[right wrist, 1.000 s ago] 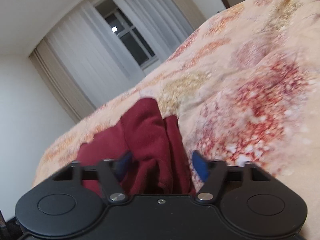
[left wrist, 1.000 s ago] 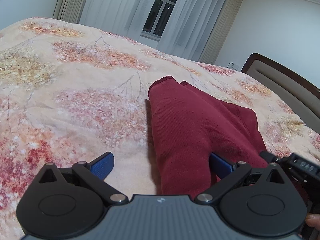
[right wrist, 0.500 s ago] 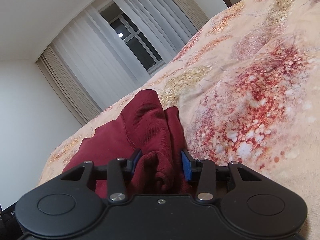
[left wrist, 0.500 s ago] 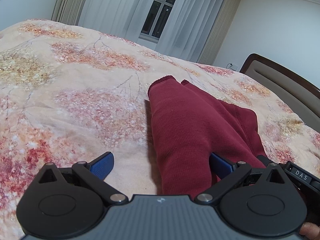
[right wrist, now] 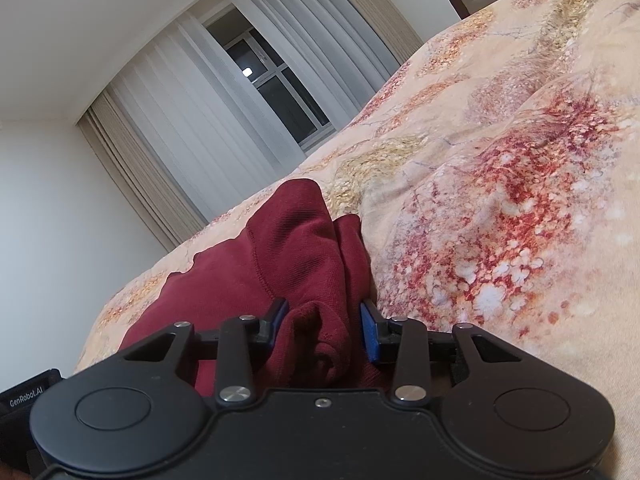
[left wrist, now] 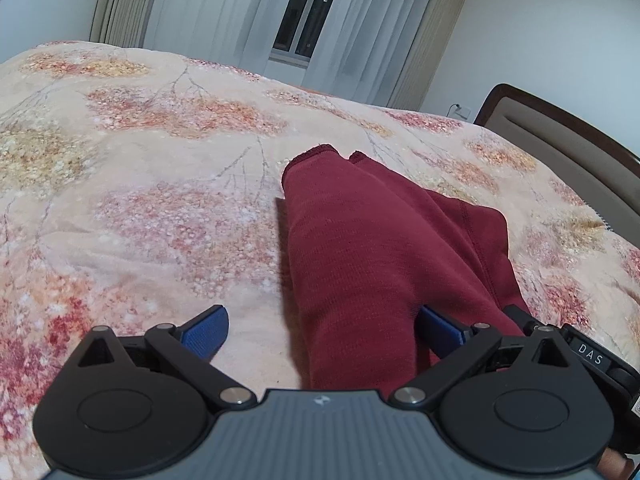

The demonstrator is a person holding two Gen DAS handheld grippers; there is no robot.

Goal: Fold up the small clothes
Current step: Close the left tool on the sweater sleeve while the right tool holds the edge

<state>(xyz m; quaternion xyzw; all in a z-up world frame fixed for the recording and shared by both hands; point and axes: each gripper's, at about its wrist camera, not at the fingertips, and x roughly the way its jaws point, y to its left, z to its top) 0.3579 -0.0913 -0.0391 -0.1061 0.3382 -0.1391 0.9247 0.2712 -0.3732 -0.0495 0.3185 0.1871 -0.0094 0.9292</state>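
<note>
While bunched, garment point(left wrist: 360, 264) edge between closing right gripper point(right wrist: 325, 328).

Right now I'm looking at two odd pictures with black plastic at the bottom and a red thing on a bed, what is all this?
The black plastic is a hand-held gripper: a person carries one in each hand, and a small wide-angle camera on each looks forward along its two blue-padded fingers. One picture is from the left gripper, the other from the right gripper.

A dark red garment, partly folded, lies on a bed under a floral bedspread; beyond are a curtained window and a headboard.

The left gripper is open, with a folded edge of the garment lying between its fingers, not pinched. The right gripper's jaws are closing, with a bunched part of the garment between them and the pads against it.
</note>
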